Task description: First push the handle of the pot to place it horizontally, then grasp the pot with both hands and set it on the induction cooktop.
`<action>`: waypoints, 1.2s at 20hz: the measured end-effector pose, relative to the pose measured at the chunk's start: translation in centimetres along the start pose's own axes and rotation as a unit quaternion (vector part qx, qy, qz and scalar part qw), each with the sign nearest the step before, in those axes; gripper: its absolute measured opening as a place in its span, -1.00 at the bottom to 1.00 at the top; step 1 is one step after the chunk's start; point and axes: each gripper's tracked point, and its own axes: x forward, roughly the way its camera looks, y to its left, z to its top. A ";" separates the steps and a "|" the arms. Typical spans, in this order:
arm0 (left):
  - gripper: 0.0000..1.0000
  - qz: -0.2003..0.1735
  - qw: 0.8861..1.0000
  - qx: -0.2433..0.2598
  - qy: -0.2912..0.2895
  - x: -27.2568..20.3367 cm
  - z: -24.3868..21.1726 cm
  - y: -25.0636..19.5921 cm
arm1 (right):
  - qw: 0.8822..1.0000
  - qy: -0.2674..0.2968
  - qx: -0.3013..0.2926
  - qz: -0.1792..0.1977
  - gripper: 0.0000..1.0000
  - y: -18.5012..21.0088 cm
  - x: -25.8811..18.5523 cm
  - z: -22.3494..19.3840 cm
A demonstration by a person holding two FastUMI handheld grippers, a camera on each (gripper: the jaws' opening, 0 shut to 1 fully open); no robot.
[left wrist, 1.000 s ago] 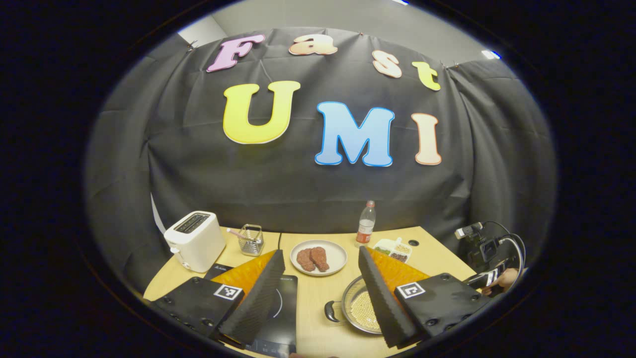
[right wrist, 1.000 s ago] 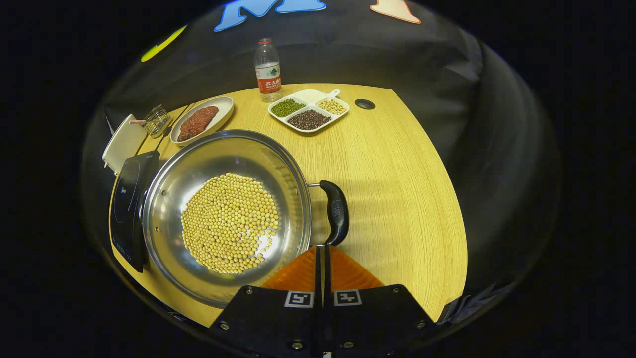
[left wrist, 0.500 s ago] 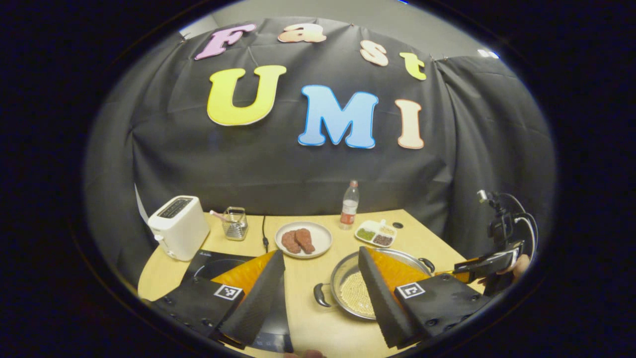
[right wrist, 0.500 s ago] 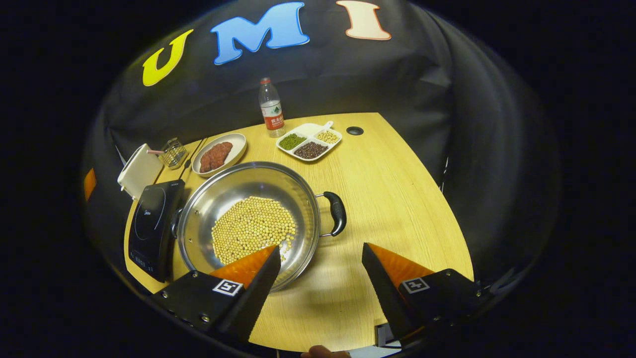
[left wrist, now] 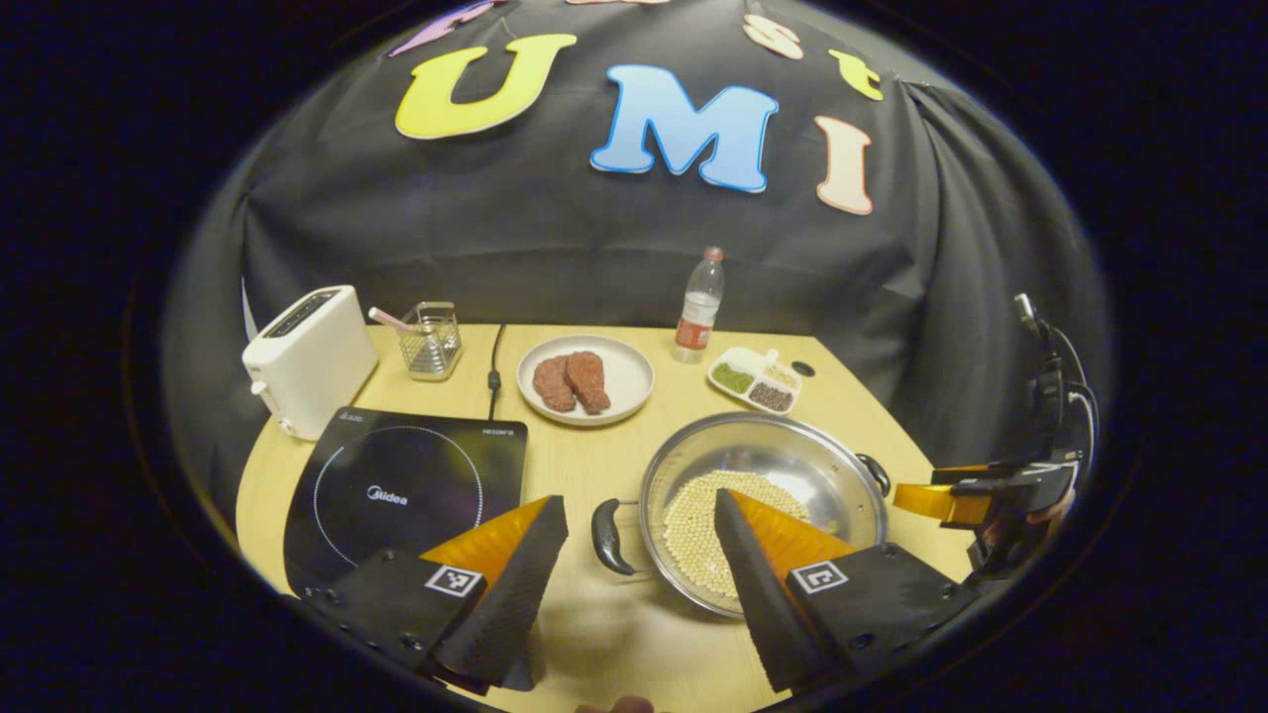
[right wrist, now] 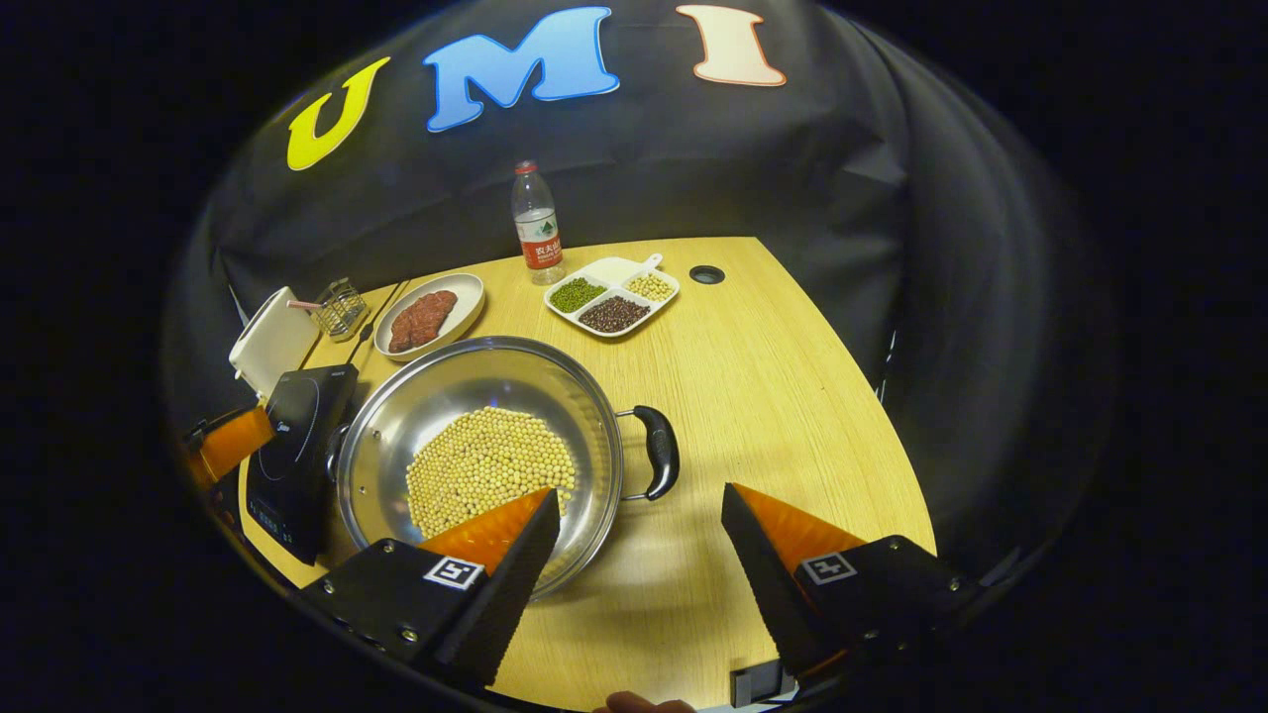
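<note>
Left gripper (left wrist: pixel 639 520): fingers spread, holding nothing, above the table (left wrist: pixel 584 465). Induction cooktop (left wrist: pixel 396 495): at 9 o'clock of the pot. Pot (left wrist: pixel 763 495): steel, holds soybeans, on the table beside the cooktop, handles at 3 and 9 o'clock. Right gripper (right wrist: pixel 634 510): fingers spread, empty, near the pot's right handle (right wrist: pixel 659 451).

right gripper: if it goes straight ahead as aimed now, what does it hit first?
Probably the pot's near handle. The right gripper is open, and the handle sits just ahead, about centred between the fingers, with bare table beyond it. Depth is unclear; aimed low, it might meet the table short of the handle.
</note>
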 end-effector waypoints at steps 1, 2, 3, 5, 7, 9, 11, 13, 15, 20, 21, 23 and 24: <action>0.94 0.005 1.000 0.005 0.012 1.3 -0.6 0.1 | 1.000 0.002 -0.003 -0.002 1.00 -0.2 0.8 0.2; 0.92 0.008 1.000 0.009 0.024 2.5 -1.3 0.3 | 1.000 0.004 -0.007 0.000 1.00 -0.2 1.5 0.4; 0.92 0.014 0.999 0.009 0.038 3.5 -2.1 0.5 | 1.000 0.007 -0.013 -0.002 1.00 -0.4 2.1 0.5; 0.94 0.026 0.998 0.012 0.063 5.6 -3.4 1.1 | 0.999 0.015 -0.028 -0.004 1.00 -0.5 3.7 0.7; 0.96 0.033 0.996 0.011 0.088 7.2 -4.9 1.3 | 0.999 0.022 -0.035 -0.004 1.00 -0.6 4.9 0.8; 0.96 0.040 0.993 0.017 0.106 8.3 -5.9 1.7 | 0.999 0.036 -0.036 0.000 1.00 -0.5 6.4 0.4; 0.99 0.046 0.992 0.019 0.119 9.3 -6.6 1.8 | 0.998 0.046 -0.034 0.004 1.00 -0.5 7.4 0.2; 0.95 0.052 0.990 0.023 0.126 9.9 -7.0 1.8 | 0.998 0.053 -0.029 0.005 1.00 -0.7 8.3 0.2; 0.94 0.059 0.989 0.027 0.131 10.2 -7.1 2.0 | 0.998 0.064 -0.014 0.022 0.66 0.0 9.1 -0.2; 0.34 0.055 0.988 0.023 0.145 10.5 -7.3 1.8 | 0.996 0.074 -0.018 0.037 0.21 0.5 9.3 -0.4; 0.39 0.055 0.987 0.022 0.148 10.6 -7.4 1.8 | 0.997 0.072 -0.014 0.038 0.22 0.5 9.1 -0.2; 0.36 0.057 0.987 0.020 0.148 10.4 -7.1 1.7 | 0.996 0.074 -0.021 0.040 0.12 0.5 9.2 -0.3; 0.31 0.058 0.987 0.021 0.148 10.4 -7.3 1.8 | 0.996 0.077 -0.021 0.039 0.12 0.5 9.1 -0.4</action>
